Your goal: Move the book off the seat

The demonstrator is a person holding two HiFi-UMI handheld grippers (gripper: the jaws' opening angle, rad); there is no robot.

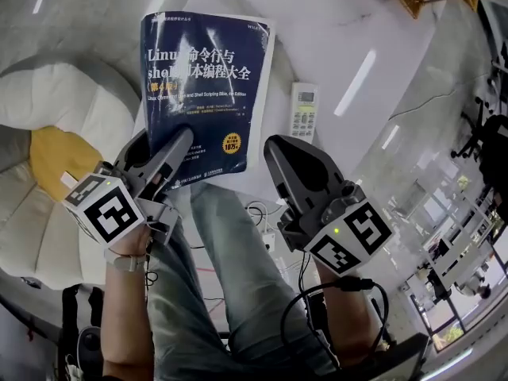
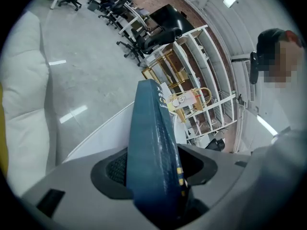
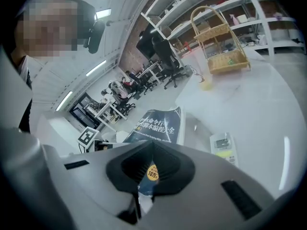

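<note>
left gripper: jaws about half open. book stands between them at its 7 o'clock corner, near the spine. pads look just clear of the covers, so this reads as a release, not a carry

right gripper: jaws tip to tip with nothing in them, parked just beside the book's 5 o'clock corner, probably to steady it

book is over the white surface, clear of the seat at 9 o'clock. near end seems to overhang the edge toward the knee

remote sits close at the book's 3 o'clock, so sliding that way would hit it
</note>
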